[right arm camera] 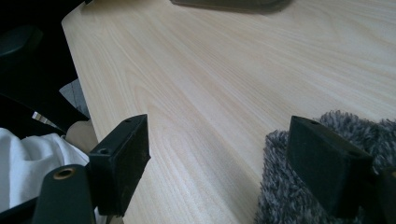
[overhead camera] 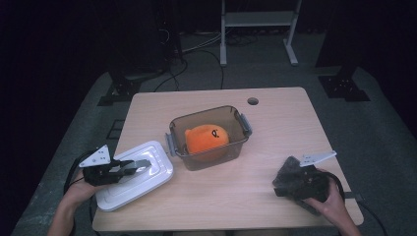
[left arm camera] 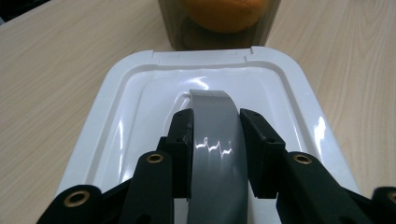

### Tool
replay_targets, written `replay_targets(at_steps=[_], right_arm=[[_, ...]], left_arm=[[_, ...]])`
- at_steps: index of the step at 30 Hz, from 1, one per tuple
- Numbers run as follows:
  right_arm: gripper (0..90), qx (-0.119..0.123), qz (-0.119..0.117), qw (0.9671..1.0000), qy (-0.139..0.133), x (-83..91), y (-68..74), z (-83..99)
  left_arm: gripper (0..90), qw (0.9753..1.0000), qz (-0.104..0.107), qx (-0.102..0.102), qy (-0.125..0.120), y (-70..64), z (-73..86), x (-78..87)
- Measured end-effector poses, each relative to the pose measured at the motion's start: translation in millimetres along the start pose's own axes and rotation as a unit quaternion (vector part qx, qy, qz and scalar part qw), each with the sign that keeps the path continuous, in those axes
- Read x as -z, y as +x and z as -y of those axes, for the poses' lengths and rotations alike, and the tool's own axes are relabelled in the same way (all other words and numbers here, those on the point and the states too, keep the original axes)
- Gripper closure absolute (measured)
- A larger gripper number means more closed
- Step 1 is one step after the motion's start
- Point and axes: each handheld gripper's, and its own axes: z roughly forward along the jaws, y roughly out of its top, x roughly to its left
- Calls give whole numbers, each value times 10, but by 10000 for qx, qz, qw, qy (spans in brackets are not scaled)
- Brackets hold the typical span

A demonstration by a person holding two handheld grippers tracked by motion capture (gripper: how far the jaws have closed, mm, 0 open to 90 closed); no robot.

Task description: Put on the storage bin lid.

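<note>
A white lid (overhead camera: 147,179) lies flat at the table's front left, and in the left gripper view the lid (left arm camera: 140,98) has a grey handle strip (left arm camera: 215,135) arching over its middle. My left gripper (overhead camera: 132,167) (left arm camera: 215,144) is shut on that strip, one jaw on each side. Behind it stands a clear tub (overhead camera: 211,160) (left arm camera: 177,28) holding an orange plush toy (overhead camera: 206,137) (left arm camera: 224,11). At the front right, my right gripper (overhead camera: 287,182) (right arm camera: 219,158) is open, with one jaw over a dark grey fuzzy cloth (overhead camera: 286,169) (right arm camera: 289,186) and bare table between the jaws.
The wooden table (overhead camera: 275,118) has a small round hole (overhead camera: 253,101) near its far edge. Grey latches (overhead camera: 244,123) stick out from the tub's ends. A white shelf frame (overhead camera: 258,19) and cables stand on the floor beyond. A white sleeve (right arm camera: 28,158) shows past the table's near edge.
</note>
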Motion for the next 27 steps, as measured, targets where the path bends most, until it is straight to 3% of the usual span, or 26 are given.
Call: replay_targets(at_steps=[27], right_arm=[[205,-14,15,10000,30,-16,-7,-1]], left_arm=[[665,9996,-174,-162,-148,-20,-241,449]])
